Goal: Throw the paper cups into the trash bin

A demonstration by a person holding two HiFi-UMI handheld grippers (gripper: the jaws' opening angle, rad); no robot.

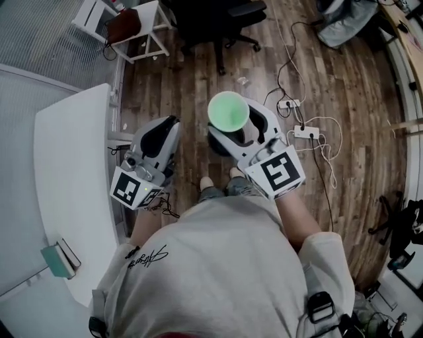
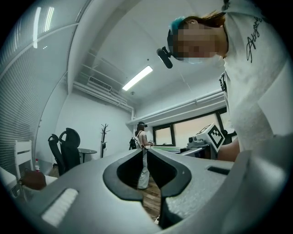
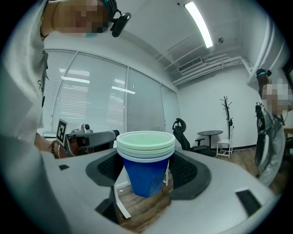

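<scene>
- You are gripping the stack of paper cups in the right gripper, whose jaws are pressing on the blue outer cup from both sides. The pale green cups are nesting inside it, so one clamp is carrying all of them.
- In the right gripper view the stack is standing upright, mouth up, with the jaws biting below the rims. That is probably why the nested cups are sitting level and none is sliding out.
- You are carrying the stack out in front of your body at about 12 o'clock, above bare wooden floor and touching nothing but the jaws.
- The left gripper is hanging at about 10 o'clock, apart from the cups. Its jaws are meeting at the tips with nothing between them, so it is idling and giving no support.
- The white table is lying at 9 o'clock, an office chair is standing farther off at 12 o'clock, and a power strip with loose cables is trailing at 2 o'clock.
- No trash bin is showing in any view, so the cups are in hand but not yet thrown away. You are most likely in the carrying stage and will be needing to find the bin, stepping wide of the cables.
</scene>
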